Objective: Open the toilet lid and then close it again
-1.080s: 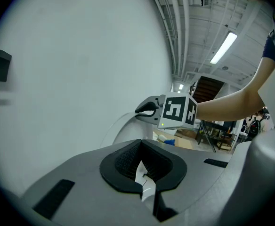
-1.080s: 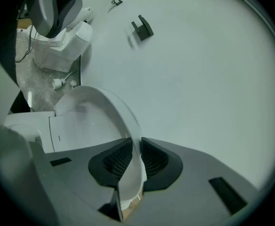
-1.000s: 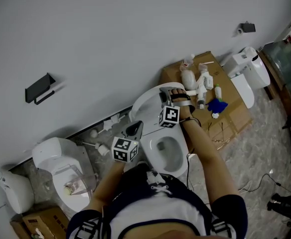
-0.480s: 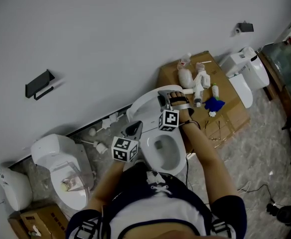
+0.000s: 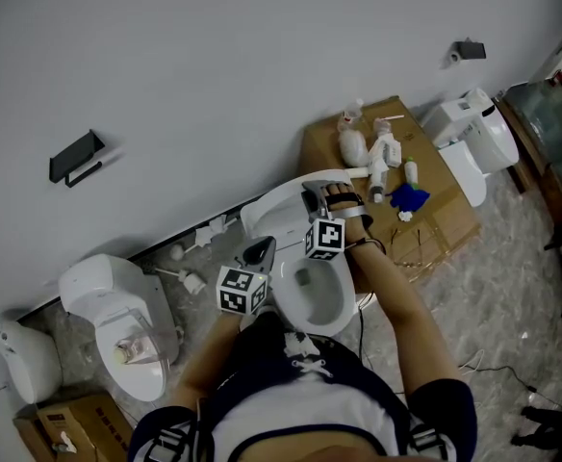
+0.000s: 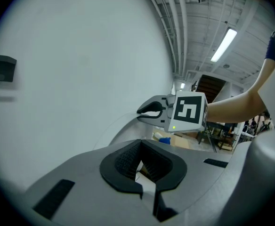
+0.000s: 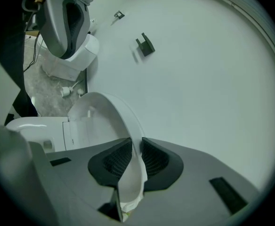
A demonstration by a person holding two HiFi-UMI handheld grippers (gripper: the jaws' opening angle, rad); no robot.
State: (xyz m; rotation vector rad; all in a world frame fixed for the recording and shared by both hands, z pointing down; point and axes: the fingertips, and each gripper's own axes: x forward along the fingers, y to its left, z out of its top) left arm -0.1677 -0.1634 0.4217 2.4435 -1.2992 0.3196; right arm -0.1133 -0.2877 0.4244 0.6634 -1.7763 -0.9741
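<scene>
On my far left a black wall bracket [image 5: 74, 157] sits on the pale wall [image 5: 214, 65], and below it a spare toilet [image 5: 117, 306] stands on the floor with a cardboard box [image 5: 64, 431] nearer to me. Moving right, the left gripper [image 5: 259, 250] hangs just left of the toilet bowl [image 5: 319, 292], touching nothing that I can make out. Its own camera shows the jaws pressed together with nothing between them. The toilet lid [image 5: 281, 200] is raised at the far end of the bowl and leans toward the wall, so the bowl lies open below me. The right gripper [image 5: 312, 198] is at the lid's upper edge, and in its own view the pads [image 7: 116, 159] pinch the lid's thin white rim on both sides while the lid curves away to the left. Right of the bowl and close to the wall lies a flattened cardboard carton [image 5: 445, 210] with several white bottles [image 5: 382, 152] and a small blue item [image 5: 411, 197] on it, though I cannot tell what the item is. Furthest right another toilet [image 5: 473, 138] stands against the wall, below a small dark fixture [image 5: 469, 50].
</scene>
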